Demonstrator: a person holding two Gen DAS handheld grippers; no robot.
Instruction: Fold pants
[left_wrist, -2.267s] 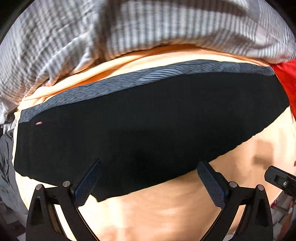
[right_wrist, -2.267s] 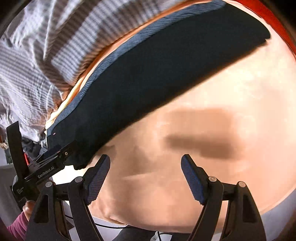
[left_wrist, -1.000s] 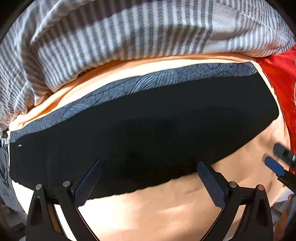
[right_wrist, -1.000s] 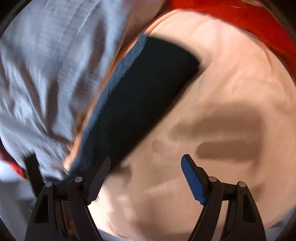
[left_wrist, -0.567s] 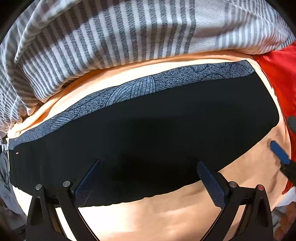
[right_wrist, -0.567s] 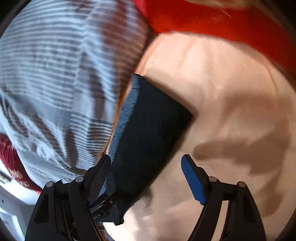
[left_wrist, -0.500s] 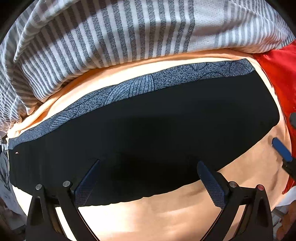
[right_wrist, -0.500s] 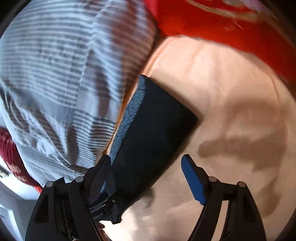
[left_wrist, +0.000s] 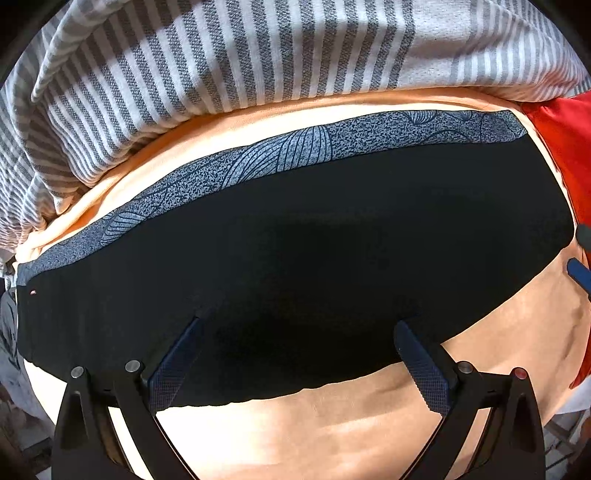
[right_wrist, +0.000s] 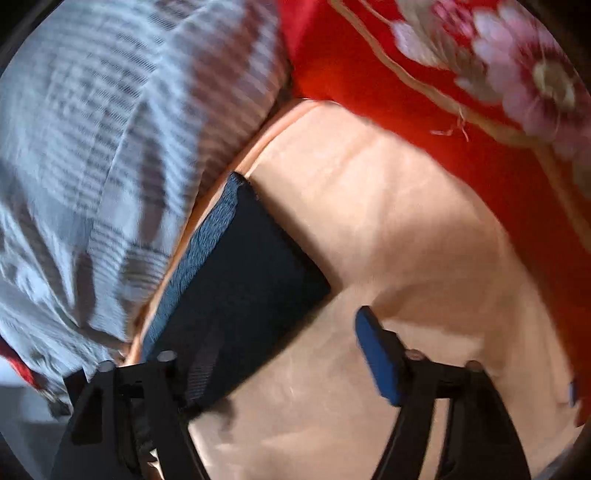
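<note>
1. Well, the pants (left_wrist: 295, 258) lie as a flat black band across the middle of the left wrist view, on a peach sheet (left_wrist: 332, 417).
2. Their grey patterned waistband (left_wrist: 295, 147) runs along the upper edge, just below a striped cloth (left_wrist: 221, 55) filling the top of the frame.
3. Low in that view, the left gripper (left_wrist: 295, 354) has its jaws spread wide, both pads over the pants' lower edge, holding nothing.
4. At the right edge, a red cloth (left_wrist: 565, 147) shows.
5. From the right wrist view, blurred, the pants (right_wrist: 236, 295) sit at centre left; the right gripper (right_wrist: 280, 362) stands wide apart, its left pad over the pants' end, its blue pad over the sheet (right_wrist: 406, 240).
</note>
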